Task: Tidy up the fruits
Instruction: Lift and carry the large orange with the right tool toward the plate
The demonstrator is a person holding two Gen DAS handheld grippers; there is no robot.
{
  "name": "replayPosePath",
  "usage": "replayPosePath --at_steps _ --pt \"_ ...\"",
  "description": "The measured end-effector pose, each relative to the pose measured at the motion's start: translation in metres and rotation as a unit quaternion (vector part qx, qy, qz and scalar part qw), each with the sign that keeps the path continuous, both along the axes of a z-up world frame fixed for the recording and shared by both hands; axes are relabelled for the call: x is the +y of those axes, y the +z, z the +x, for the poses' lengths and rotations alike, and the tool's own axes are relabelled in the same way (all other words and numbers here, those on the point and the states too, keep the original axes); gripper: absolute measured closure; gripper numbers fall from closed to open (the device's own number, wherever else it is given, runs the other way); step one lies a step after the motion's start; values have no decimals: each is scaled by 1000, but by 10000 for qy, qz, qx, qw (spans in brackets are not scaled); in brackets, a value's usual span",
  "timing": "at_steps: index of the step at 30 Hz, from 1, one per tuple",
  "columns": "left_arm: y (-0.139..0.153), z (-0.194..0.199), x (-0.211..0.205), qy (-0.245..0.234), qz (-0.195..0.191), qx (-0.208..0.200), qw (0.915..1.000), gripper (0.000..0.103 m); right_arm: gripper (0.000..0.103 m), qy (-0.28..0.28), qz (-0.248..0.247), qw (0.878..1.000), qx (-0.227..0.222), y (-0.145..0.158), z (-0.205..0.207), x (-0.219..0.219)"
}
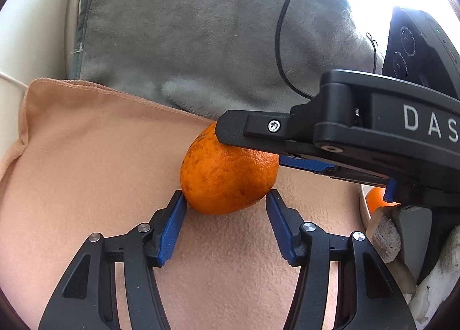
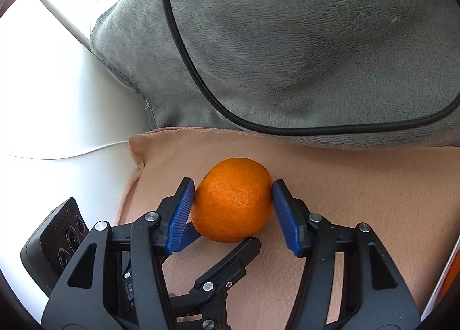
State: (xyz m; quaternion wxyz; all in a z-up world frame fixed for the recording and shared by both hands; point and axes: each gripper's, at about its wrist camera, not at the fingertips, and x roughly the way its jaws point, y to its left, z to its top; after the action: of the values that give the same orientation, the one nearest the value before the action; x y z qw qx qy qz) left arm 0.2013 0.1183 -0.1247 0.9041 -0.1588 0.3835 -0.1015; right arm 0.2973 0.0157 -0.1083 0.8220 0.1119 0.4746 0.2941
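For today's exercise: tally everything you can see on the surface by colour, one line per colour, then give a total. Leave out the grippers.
Orange: 2 (orange; second orange at the right edge)
Peach: 1 (cloth)
Grey: 1 (blanket)
Black: 1 (cable)
Total: 5

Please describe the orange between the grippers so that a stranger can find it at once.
Start from the peach cloth in front of the grey cushion. The orange lies near the cloth's far edge, with both grippers closing around it. A second orange fruit sits at the side, inside a white rim, untouched.
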Motion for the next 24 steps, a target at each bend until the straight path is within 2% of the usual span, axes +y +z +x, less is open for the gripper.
replayPosePath --at_steps 11,24 --pt "36 -19 -43 -224 241 -393 9987 47 45 -129 302 9988 -367 38 -34 -61" --pt "58 -10 -130 -962 397 -582 9929 47 45 -676 505 9951 -509 64 -54 -182"
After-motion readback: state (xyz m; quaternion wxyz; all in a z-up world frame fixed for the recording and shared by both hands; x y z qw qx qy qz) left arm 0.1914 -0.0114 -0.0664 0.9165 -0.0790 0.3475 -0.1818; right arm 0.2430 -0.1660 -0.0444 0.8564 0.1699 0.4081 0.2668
